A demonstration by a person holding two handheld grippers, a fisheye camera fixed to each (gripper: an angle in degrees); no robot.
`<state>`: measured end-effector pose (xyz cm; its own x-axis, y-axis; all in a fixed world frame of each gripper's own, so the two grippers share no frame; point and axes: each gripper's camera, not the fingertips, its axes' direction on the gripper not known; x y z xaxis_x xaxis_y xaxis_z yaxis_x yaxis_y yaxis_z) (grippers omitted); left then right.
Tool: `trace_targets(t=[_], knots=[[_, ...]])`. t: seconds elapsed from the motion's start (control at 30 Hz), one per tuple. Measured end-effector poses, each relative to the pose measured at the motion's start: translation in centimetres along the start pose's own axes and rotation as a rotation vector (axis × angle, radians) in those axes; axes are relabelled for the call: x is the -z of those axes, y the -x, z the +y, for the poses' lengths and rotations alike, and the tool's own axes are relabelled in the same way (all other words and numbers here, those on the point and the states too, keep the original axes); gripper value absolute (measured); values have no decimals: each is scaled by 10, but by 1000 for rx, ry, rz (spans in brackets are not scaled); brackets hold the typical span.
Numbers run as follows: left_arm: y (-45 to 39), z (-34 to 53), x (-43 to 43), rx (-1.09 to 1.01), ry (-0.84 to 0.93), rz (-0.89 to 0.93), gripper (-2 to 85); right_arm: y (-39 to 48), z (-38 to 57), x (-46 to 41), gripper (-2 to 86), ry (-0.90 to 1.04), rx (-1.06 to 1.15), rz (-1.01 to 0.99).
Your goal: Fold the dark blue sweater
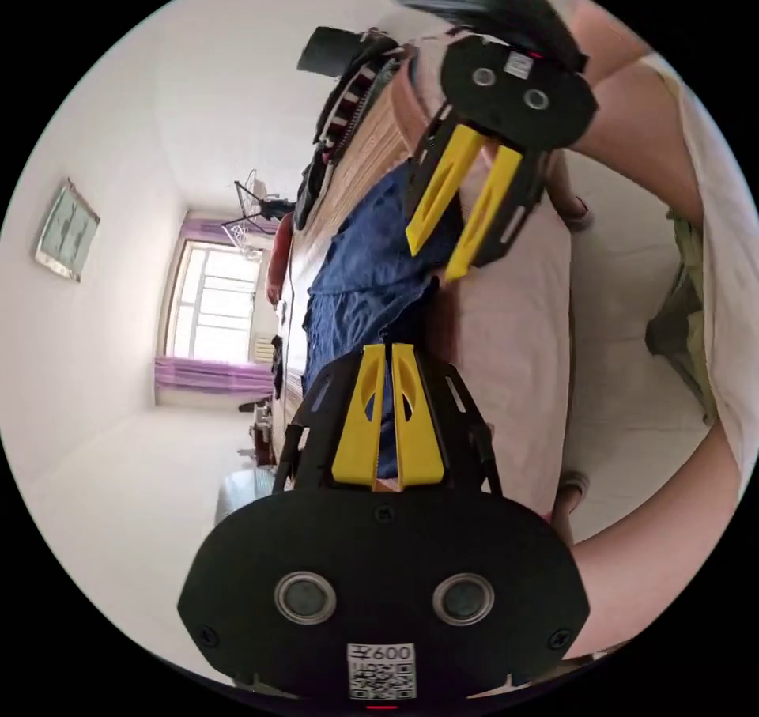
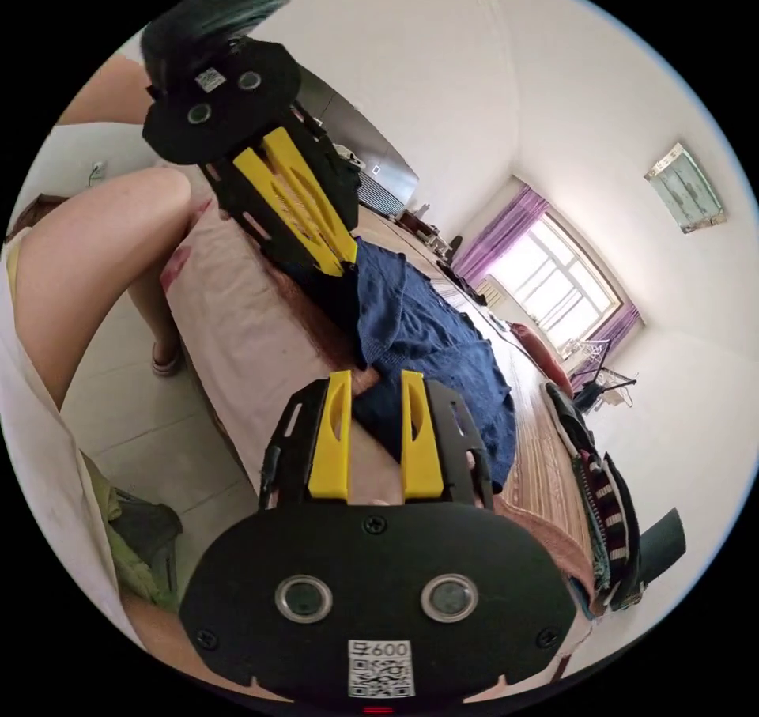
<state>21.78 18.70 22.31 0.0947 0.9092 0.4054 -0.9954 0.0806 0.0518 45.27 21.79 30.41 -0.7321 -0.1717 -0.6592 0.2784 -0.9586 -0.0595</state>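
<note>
Dark blue sweater (image 2: 431, 337) lies lengthwise along the bed (image 2: 237, 330) — left gripper (image 1: 387, 347) fingers pinch it, right gripper (image 2: 375, 375) fingers spread.

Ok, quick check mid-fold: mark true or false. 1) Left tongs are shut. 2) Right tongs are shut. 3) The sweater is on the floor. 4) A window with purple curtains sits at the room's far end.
1) True: the left tongs have jaws together at the dark blue sweater.
2) False: the right tongs are open.
3) False: it lies on the bed.
4) True: window.
</note>
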Motion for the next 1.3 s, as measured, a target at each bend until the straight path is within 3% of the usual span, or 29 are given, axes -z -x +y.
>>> trace_targets(t=[0.07,0.2,0.43,0.57,0.9,1.17,1.3], knots=[[26,3,1,78,-9,50,27,-23,-17,6,115,1,-23,-113],[67,18,11,197,-94,53,26,-55,-38,-1,118,-10,-77,-58],[121,37,20,272,-87,52,27,-114,-82,-52,57,103,-9,-106],[153,46,22,285,-76,36,27,-158,-91,-55,-1,63,3,-66],[273,53,14,262,-17,-68,28,-289,-113,-59,-8,-69,-40,-252],[399,51,-15,321,-25,-10,20,-437,-122,-126,-8,-139,-217,-389],[453,48,-45,278,-48,-65,17,-491,-126,-174,-8,-106,-273,-396]])
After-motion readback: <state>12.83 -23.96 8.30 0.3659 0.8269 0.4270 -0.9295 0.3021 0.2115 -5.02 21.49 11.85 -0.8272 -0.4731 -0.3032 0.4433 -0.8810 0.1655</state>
